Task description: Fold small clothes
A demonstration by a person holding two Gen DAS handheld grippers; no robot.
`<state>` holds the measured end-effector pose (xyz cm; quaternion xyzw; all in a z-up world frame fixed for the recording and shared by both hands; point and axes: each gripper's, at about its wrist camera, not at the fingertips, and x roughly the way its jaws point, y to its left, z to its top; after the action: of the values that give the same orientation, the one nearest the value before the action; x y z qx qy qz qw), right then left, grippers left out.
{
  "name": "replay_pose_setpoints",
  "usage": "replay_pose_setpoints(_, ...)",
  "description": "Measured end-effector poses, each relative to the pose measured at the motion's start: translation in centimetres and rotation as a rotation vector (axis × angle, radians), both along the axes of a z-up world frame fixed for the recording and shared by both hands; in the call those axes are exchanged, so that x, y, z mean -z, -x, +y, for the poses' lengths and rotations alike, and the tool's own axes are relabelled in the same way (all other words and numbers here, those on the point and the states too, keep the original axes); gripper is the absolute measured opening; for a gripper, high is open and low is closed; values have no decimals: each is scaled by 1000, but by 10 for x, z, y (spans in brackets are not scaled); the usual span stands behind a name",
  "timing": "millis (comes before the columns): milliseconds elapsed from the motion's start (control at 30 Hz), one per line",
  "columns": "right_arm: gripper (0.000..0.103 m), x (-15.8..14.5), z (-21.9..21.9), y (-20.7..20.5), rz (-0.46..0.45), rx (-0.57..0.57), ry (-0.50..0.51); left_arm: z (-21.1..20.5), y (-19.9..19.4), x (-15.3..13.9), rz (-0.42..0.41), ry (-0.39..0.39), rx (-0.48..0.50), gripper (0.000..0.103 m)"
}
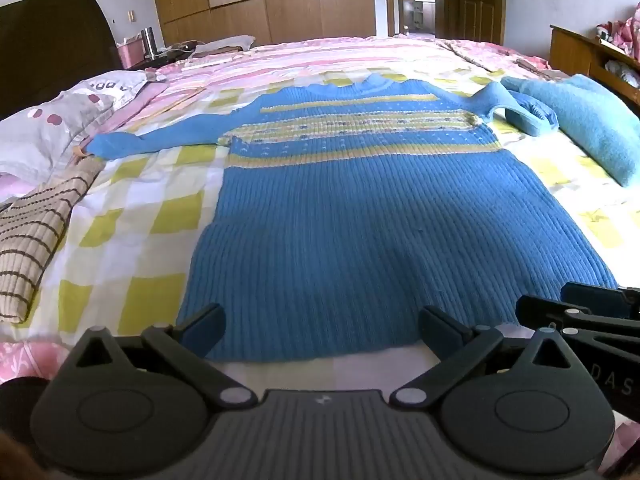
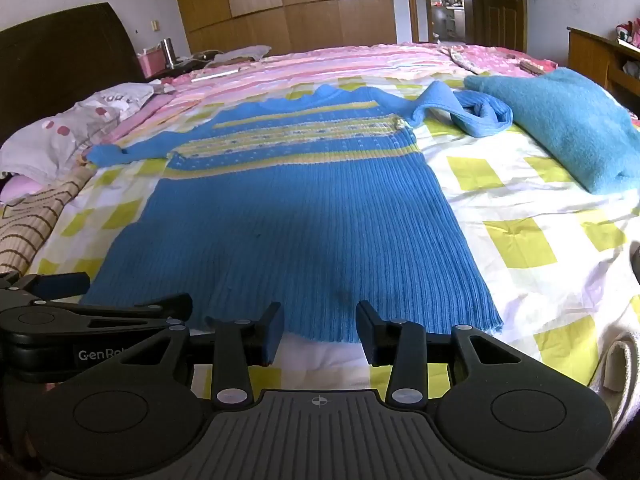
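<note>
A blue ribbed sweater point(image 1: 360, 220) point(image 2: 288, 232) with yellow patterned bands lies flat on the bed, hem toward me. Its left sleeve point(image 1: 140, 142) stretches out sideways. The other sleeve point(image 1: 528, 116) point(image 2: 480, 116) curls back on itself near the shoulder. My left gripper point(image 1: 320, 332) is open wide at the hem's left half, its fingers over the knit edge, nothing pinched. My right gripper point(image 2: 320, 330) is open, its fingers either side of the hem toward the right corner, pads apart from the cloth. Each gripper shows in the other's view: the right gripper point(image 1: 560, 304) and the left gripper point(image 2: 120, 296).
A folded teal garment point(image 1: 592, 132) point(image 2: 560, 120) lies to the right of the sweater. A beige striped garment point(image 1: 32, 236) point(image 2: 28, 224) and a pillow point(image 1: 52, 128) lie on the left. The checked sheet point(image 1: 132, 216) point(image 2: 520, 216) covers the bed. A dark headboard, wardrobe and door stand behind.
</note>
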<state>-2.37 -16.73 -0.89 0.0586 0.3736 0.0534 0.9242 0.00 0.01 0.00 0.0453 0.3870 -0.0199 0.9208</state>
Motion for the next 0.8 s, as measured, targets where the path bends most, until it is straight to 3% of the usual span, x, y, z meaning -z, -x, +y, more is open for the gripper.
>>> replay_pose_setpoints(800, 39, 3, 4, -2, 8, -2, 21, 0, -3, 10, 44, 22, 13, 101)
